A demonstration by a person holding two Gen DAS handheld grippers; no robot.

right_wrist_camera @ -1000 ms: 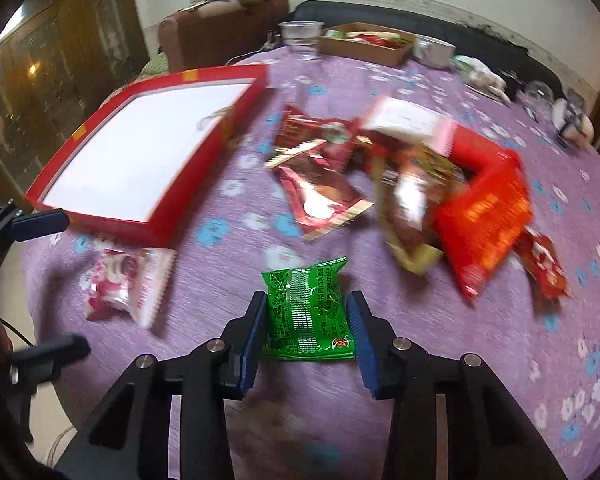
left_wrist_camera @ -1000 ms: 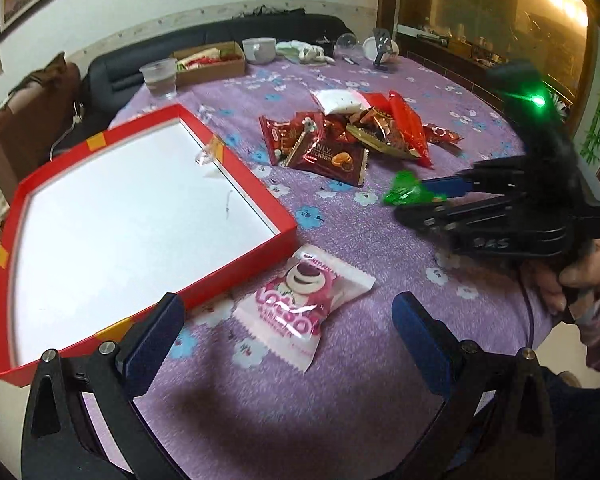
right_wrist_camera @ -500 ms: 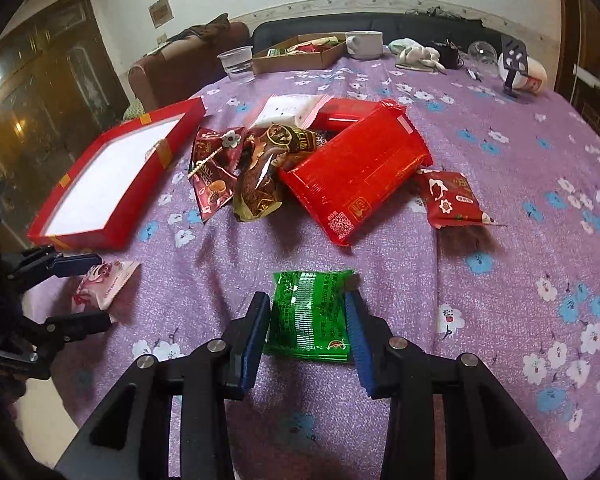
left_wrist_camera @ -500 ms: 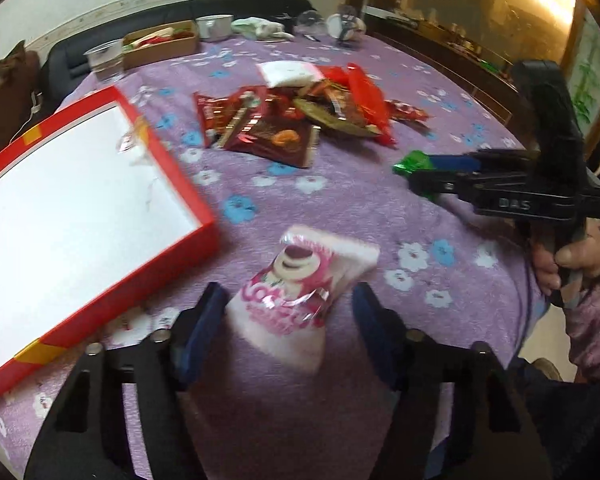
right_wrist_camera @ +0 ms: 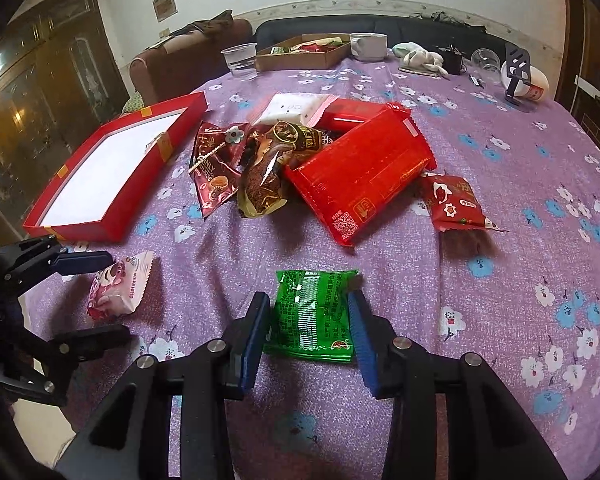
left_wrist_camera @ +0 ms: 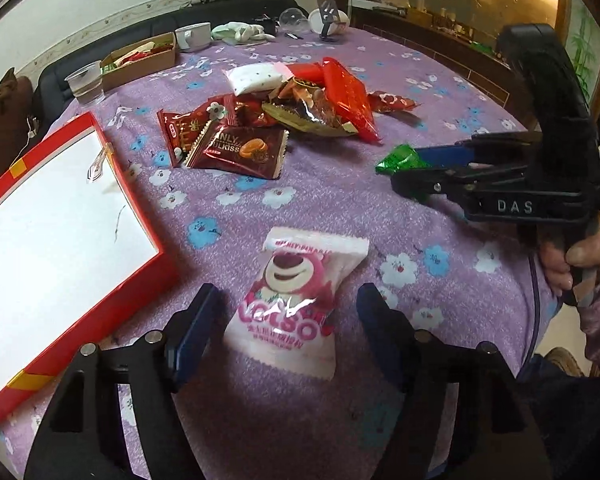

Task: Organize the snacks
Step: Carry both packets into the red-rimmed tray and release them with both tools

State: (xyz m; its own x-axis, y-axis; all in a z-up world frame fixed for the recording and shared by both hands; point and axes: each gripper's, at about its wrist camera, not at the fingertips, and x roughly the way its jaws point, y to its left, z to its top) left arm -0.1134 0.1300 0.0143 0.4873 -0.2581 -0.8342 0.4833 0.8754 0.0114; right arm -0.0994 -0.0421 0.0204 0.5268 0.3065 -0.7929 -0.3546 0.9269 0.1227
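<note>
the right gripper [right_wrist_camera: 309, 320] is clenched on the green snack packet [right_wrist_camera: 312, 314], its blue pads pressing both side edges so the packet sits flat between them, close over the bench [right_wrist_camera: 500, 160]; held by its sides like that, it looks ready to be carried. to this gripper's left, the left gripper [left_wrist_camera: 286, 320] is released, its fingers straddling the pink bear packet [left_wrist_camera: 296, 300] with gaps on both sides, the packet lying on the purple cloth; that spread stance suits a closing pinch, which i judge to be the step in hand. just left of the left gripper and ahead lies the red box [left_wrist_camera: 168, 264], open with a bare white floor, likely the place the snacks are meant to go. farther ahead of both grippers the snack pile [right_wrist_camera: 324, 164] is heaped together in the middle of the bench, unsorted. beyond it, at the far edge, stand a plastic cup [right_wrist_camera: 240, 60], a cardboard tray [right_wrist_camera: 300, 58] and a white mug [right_wrist_camera: 369, 46].
</note>
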